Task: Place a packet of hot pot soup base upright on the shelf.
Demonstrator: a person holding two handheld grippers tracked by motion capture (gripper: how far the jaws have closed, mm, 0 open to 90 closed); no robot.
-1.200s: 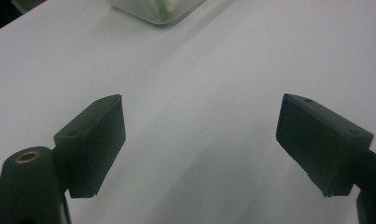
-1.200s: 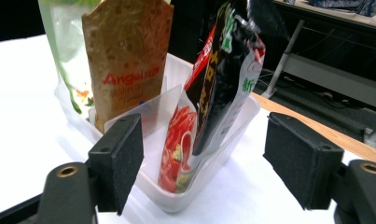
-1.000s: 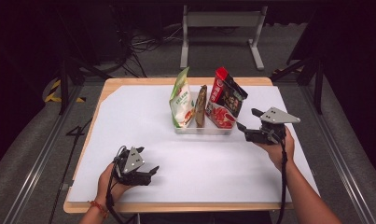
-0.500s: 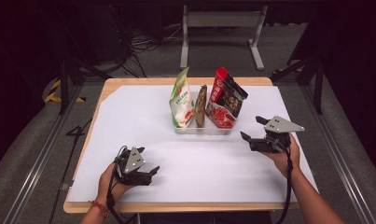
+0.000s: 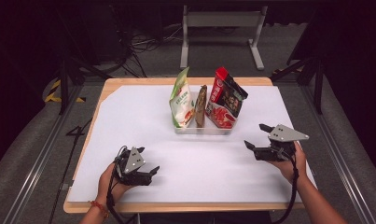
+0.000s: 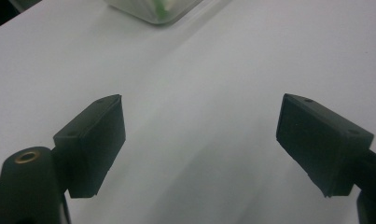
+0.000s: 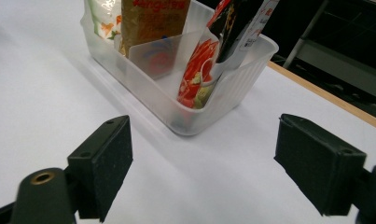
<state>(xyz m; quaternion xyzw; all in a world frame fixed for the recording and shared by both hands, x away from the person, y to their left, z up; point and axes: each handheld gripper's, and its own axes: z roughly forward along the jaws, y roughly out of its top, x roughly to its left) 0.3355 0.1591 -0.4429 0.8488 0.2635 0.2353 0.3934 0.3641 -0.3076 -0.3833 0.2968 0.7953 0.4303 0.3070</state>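
While the left gripper rests open and empty, the right gripper, jaws just opened wide, holds nothing near the clear bin

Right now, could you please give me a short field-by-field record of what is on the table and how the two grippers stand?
surface: white sheet on a wooden table
container: clear plastic bin, mid-table
contents: green-white pouch, brown packet, red-black pouch, all standing upright
left gripper: open, empty, near the front edge
right gripper: open, empty, apart from the bin on its right, jaws just been opening
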